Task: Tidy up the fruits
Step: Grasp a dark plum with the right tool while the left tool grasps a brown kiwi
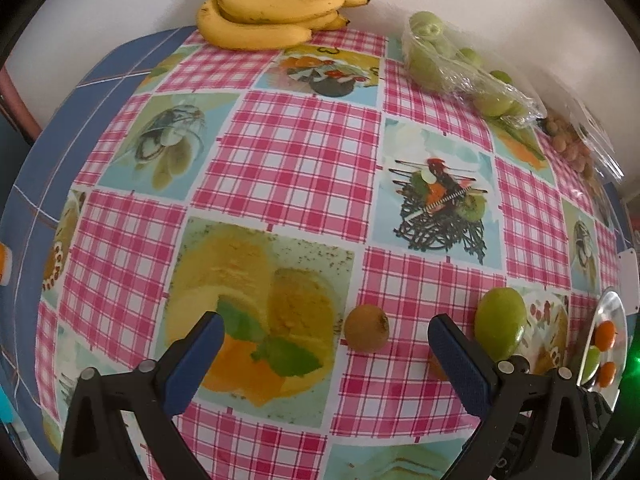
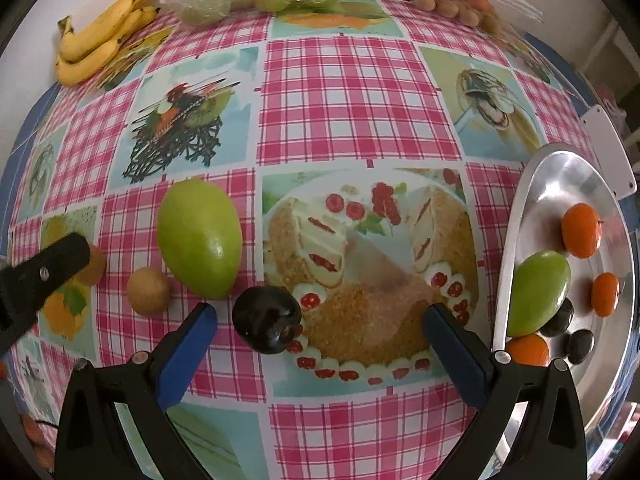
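Dark plum (image 2: 267, 319): loose on the tablecloth (image 2: 352, 100), between the right gripper (image 2: 320, 328) fingers, probably next to be lifted.
Right gripper: spread wide, empty.
Metal plate (image 2: 560, 176): at right, gathering sorted fruit.
Left gripper (image 1: 325, 340): wide, empty, facing the kiwi (image 1: 367, 328).
Green mango (image 2: 200, 238): just beside the plum, waiting.

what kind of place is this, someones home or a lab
Most likely a home kitchen or dining table. A pink checked oilcloth with dessert prints covers it, loose bananas lie against a plain wall, and shop packs of green fruit sit beside a metal tray.
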Available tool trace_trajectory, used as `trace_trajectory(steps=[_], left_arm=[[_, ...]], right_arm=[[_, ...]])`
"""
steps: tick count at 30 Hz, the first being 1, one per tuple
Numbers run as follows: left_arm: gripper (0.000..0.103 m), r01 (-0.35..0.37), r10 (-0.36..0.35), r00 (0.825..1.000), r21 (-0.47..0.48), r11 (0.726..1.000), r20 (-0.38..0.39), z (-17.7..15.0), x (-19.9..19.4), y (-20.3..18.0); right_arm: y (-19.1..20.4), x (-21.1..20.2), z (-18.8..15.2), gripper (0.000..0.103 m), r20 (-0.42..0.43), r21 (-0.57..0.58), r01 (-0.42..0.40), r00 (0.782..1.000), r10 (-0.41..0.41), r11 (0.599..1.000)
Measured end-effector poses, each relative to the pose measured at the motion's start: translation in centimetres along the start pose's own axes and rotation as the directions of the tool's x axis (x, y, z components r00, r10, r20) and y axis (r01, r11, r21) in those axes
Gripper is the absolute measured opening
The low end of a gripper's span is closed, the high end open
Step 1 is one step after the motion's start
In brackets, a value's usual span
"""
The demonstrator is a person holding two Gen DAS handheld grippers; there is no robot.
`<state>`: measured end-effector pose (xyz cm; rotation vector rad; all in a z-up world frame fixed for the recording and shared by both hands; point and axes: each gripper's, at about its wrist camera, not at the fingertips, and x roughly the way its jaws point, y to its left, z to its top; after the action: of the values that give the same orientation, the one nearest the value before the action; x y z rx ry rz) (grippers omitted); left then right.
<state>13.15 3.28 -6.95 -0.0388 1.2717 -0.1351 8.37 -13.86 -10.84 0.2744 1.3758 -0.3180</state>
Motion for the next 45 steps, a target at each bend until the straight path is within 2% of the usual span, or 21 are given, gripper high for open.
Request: trace_trajectory(steps=[10, 14, 16, 18, 20, 21, 22, 25, 28, 30, 33, 36, 45], left_arm=[[0.103, 0.069, -0.071, 0.996, -0.038, 0.997, -0.05, -0.1, 0.8, -0.1], [0.101, 0.105, -0.107, 0.993, -0.041, 0.994, -0.047, -0.1, 0.9, -0.2], [0.097, 0.122, -0.124, 0.991, -0.037, 0.992, -0.043, -0.2, 0.8, -0.3], [0.09, 0.131, -0.132, 0.99, -0.025, 0.991, -0.046, -0.1, 0.9, -0.7], [0.086, 0.138, -0.139, 0.989, -0.024, 0.99, -0.05, -0.1, 0.8, -1.0], [0.083, 0.142, -0.143, 0.988, -0.026, 0.99, -0.051, -0.1, 0.9, -1.0], [0.081, 0.145, -0.146, 0.988, -0.026, 0.989, -0.053, -0.1, 1.0, -1.1], [0.07, 0.15, -0.151, 0.987, -0.021, 0.989, -0.056, -0.1, 1.0, -1.4], [0.059, 0.154, -0.155, 0.986, -0.023, 0.988, -0.054, -0.1, 1.2, -1.4], [0.043, 0.162, -0.163, 0.985, -0.025, 0.986, -0.052, -0.1, 0.9, -1.0], [0.03, 0.17, -0.171, 0.984, -0.026, 0.985, -0.053, -0.2, 0.8, -0.8], [0.027, 0.184, -0.186, 0.981, -0.031, 0.982, -0.05, -0.2, 0.7, -0.8], [0.026, 0.224, -0.224, 0.975, -0.025, 0.974, 0.003, 0.5, -2.0, -1.1]], right_arm=[[-0.4, 0.5, 0.6, 0.103, -0.014, 0.046, 0.009, 1.0, -0.009, 0.999], [-0.2, 0.4, 0.5, 0.103, -0.013, 0.035, 0.011, 1.0, -0.01, 0.999], [0.0, 0.2, 0.5, 0.1, -0.015, 0.028, 0.01, 1.0, -0.009, 1.0], [0.5, -0.2, 0.3, 0.089, 0.0, 0.011, 0.007, 1.0, -0.007, 1.0], [0.9, -0.9, 0.3, 0.062, 0.015, -0.011, 0.003, 1.0, -0.002, 1.0], [1.0, -1.1, 0.3, 0.056, 0.017, -0.018, -0.008, 1.0, 0.008, 1.0], [1.1, -1.2, 0.3, 0.046, 0.016, -0.019, -0.017, 1.0, 0.017, 1.0], [0.9, -1.4, 0.3, 0.032, 0.012, 0.001, -0.065, 0.998, 0.065, 0.998], [0.7, -1.6, 0.3, 0.031, 0.006, 0.017, -0.08, 0.997, 0.08, 0.997], [0.6, -1.6, 0.2, 0.031, 0.004, 0.019, -0.081, 0.997, 0.081, 0.997], [0.0, -2.1, 0.1, 0.031, 0.007, 0.027, -0.074, 0.997, 0.074, 0.997], [-0.6, -3.0, 0.2, 0.031, 0.016, 0.035, -0.084, 0.996, 0.083, 0.996], [-1.8, -6.3, -0.2, 0.031, 0.059, 0.074, -0.12, 0.992, 0.116, 0.99]])
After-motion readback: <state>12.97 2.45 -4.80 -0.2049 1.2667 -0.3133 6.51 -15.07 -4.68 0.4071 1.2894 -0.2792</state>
